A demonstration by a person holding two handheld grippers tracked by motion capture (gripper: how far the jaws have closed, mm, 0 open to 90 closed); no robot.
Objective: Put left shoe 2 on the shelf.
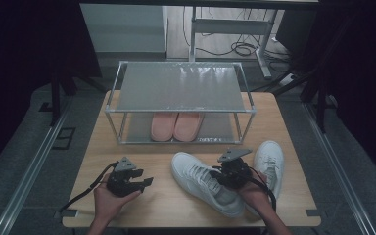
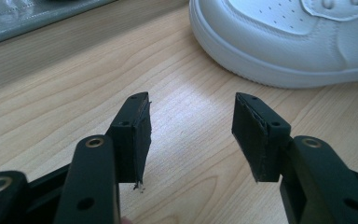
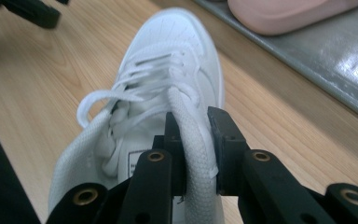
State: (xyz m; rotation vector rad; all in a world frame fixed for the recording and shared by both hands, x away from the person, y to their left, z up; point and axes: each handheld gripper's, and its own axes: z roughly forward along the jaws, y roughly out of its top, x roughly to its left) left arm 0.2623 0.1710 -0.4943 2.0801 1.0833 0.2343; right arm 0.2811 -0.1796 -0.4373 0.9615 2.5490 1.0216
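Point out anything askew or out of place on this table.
The two white sneakers sit splayed: the near sneaker lies diagonally, its collar pinched by the right gripper, while the other sneaker points elsewhere. The pink slippers sit paired on the rack.

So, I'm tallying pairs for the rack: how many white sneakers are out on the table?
2: one sneaker lies mid-table, its collar pinched by the right gripper; the other sits at the table's right, partly behind that gripper. None seem hidden.
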